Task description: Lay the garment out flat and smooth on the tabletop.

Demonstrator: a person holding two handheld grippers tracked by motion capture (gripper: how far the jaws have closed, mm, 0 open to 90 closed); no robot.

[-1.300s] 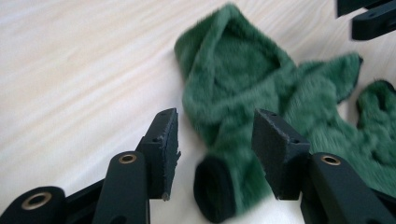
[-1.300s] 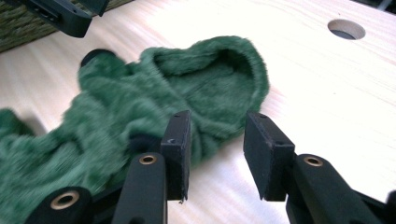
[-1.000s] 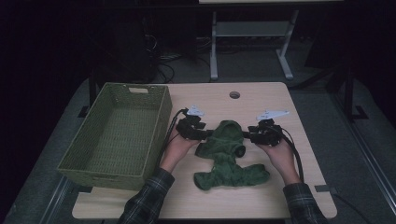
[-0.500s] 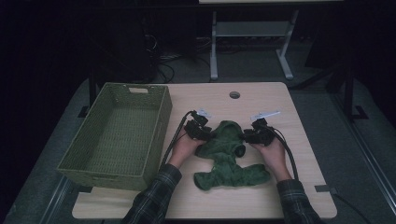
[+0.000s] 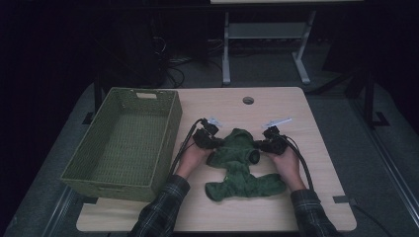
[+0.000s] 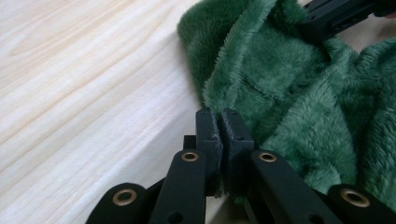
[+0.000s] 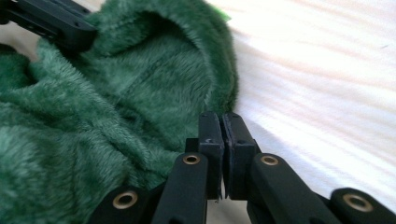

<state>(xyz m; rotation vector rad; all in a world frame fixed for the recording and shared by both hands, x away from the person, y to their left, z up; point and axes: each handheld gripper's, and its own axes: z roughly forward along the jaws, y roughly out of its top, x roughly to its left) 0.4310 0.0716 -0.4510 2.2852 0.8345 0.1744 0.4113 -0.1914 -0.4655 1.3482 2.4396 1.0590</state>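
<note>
Both hands have sunk, each hand-held gripper (image 5: 217,143) (image 5: 258,146) just clenching green fleece (image 5: 242,168); no writing legible.

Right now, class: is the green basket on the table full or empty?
Empty. In the high view the green basket shows its bare woven floor, while the green fleece cloth lies outside it on the table.

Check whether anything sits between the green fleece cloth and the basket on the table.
Nothing visible does. The green fleece cloth lies beside the wicker basket, with bare table around; the left gripper and the person's left hand occupy that gap.
</note>
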